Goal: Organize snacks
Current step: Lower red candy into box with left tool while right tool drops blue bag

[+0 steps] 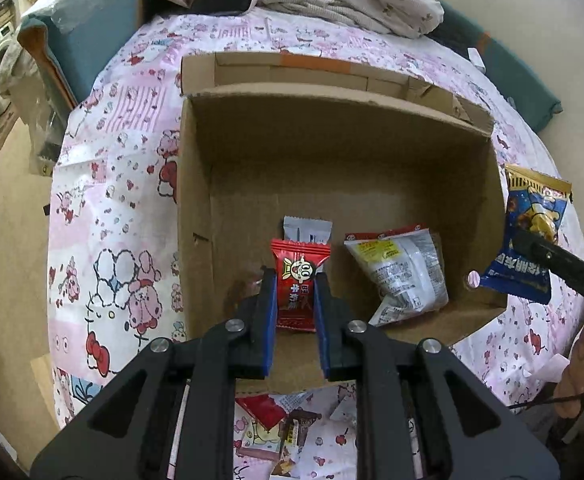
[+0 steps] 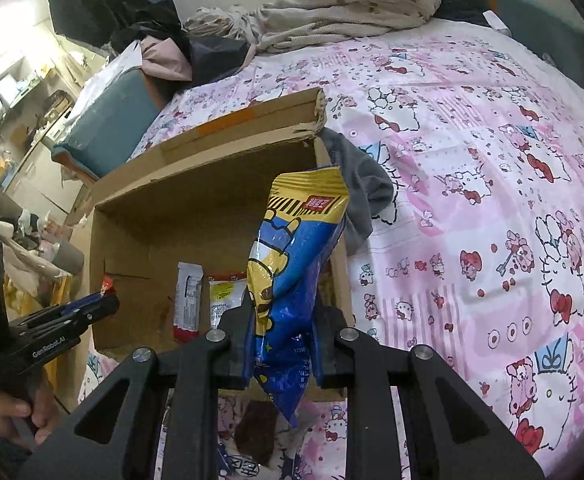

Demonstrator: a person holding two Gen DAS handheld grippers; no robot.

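Blue snack bag point(image 2: 292, 280) hides box's point(image 2: 140, 216) right wall.

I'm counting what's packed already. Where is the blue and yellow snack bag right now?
Not packed yet: the blue and yellow snack bag is clamped in the right gripper, hanging above the cardboard box's right-hand wall in the left wrist view.

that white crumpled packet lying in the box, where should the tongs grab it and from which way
Probably the top seal of the white packet, the flat red-edged strip at its far end. Come from above, since the cardboard box walls block the sides, and it lies flat on the floor. Its puffy middle looks slippery and wide.
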